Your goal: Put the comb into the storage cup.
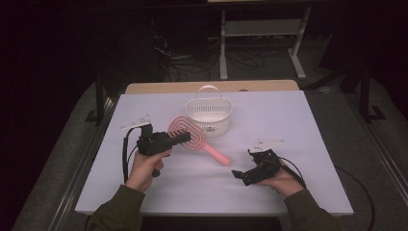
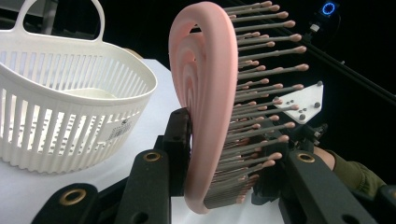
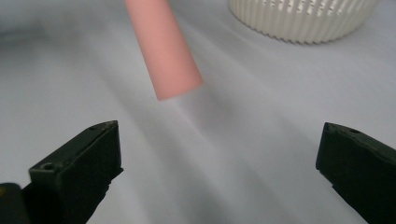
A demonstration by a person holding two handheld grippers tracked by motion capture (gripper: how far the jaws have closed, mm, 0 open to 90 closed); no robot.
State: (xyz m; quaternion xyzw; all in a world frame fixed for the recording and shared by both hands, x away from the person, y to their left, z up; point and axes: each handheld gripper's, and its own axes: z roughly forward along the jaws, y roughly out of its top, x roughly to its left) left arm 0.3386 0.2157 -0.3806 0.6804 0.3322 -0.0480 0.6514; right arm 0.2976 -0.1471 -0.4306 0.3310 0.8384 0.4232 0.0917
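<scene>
Black jaws of the right gripper (image 1: 240, 175) stand wide apart, nearest the person, just short of the handle end of the pink plastic oval hairbrush (image 1: 192, 137). The left gripper (image 1: 185, 138) is clamped on the brush's bristled head, holding it tilted over the white bench (image 1: 288, 125). Just beyond the brush stands a white slatted plastic basket with a loop handle (image 1: 209, 113).

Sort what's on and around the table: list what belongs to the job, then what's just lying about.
In the job:
pink hairbrush, clamped in the left tongs
right tongs, open near its handle
white basket

Lying about:
cables on the floor
white stand
</scene>
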